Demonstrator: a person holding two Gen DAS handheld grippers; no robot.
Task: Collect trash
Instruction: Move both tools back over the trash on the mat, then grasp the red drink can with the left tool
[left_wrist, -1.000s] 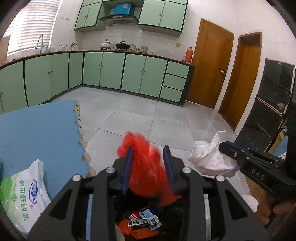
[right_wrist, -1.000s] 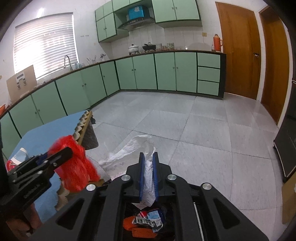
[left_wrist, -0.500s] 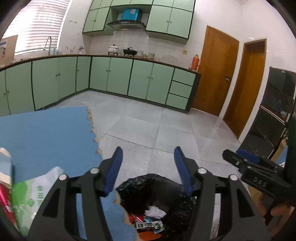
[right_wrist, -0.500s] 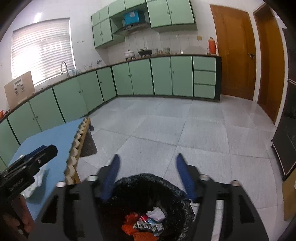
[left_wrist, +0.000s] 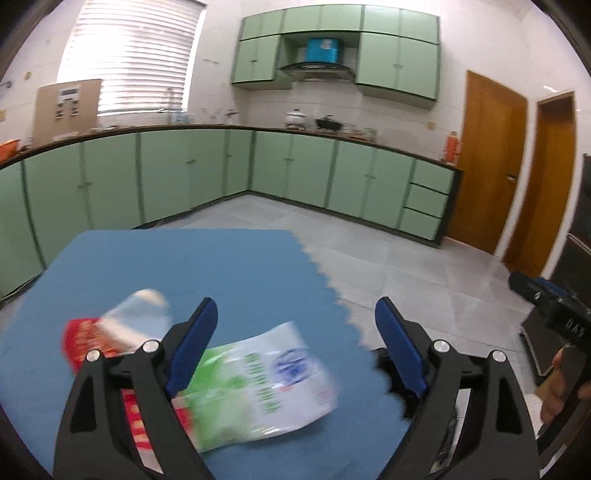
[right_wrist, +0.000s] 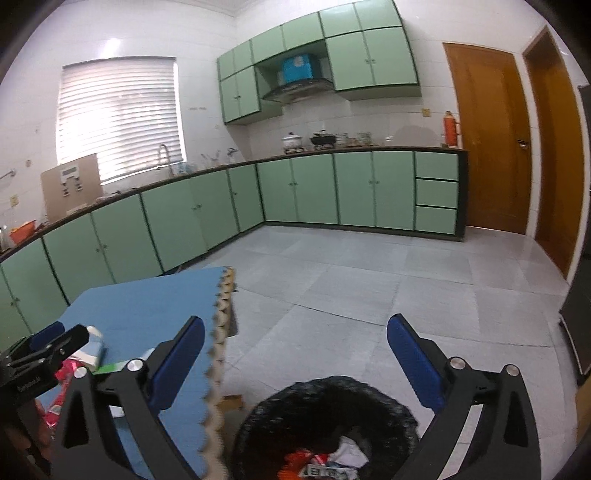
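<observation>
Left wrist view: left gripper (left_wrist: 295, 325), just opened wide, empty; green-white bag (left_wrist: 266, 384) lies below its jaws.

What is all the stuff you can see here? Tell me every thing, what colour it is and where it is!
mat: one, blue, on the table top at left
bag: one, green and white, lying on the mat
packet: one, red, blurred, on the mat left of the bag
bin: one, black liner, on the floor beside the table, trash inside
cabinets: many, green, along the walls
doors: two, brown, at right
box: one, cardboard, on the counter by the window
left gripper: one, black with blue pads, jaws have just been opening, empty, over the bag
right gripper: one, same colours, jaws have just been opening, empty, above the bin
</observation>
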